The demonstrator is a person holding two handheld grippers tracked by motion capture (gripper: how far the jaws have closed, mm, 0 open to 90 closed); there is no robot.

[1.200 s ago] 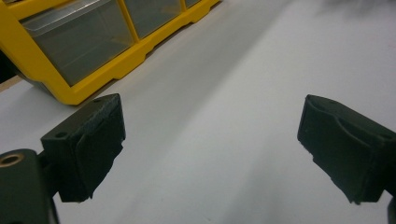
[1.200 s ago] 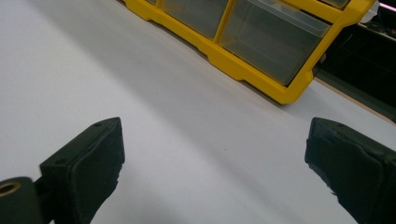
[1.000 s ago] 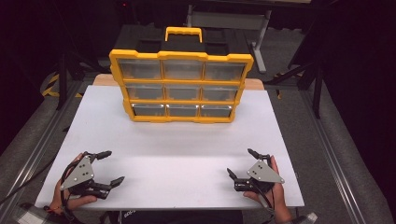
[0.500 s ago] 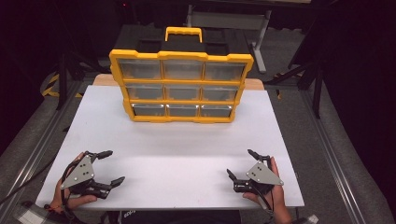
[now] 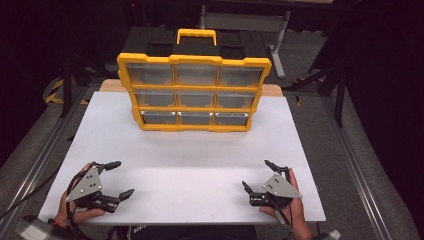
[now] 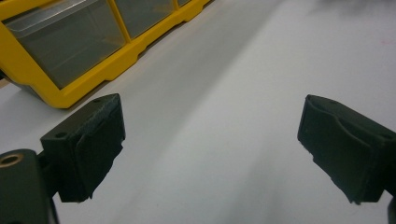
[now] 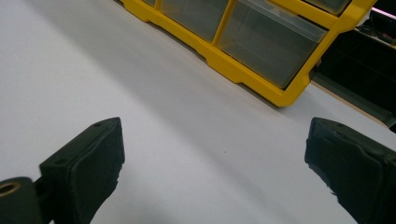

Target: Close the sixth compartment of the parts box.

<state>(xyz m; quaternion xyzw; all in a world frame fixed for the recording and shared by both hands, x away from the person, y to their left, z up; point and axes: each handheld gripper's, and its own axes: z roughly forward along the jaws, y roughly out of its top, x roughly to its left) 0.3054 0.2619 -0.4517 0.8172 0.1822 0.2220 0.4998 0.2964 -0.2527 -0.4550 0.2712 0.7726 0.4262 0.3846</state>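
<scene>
A yellow organizer box with clear drawers and a top handle stands upright at the far middle of the white table. Its lower left corner appears in the left gripper view, its lower right corner in the right gripper view. My left gripper rests near the front left edge, held by a hand, jaws wide open and empty. Held near the front right edge, my right gripper is also open with nothing between its jaws. Both are far from the box.
Metal rails run along both sides of the table. A black case and a stand sit behind the box on dark floor. The white surface between the grippers and the box is bare.
</scene>
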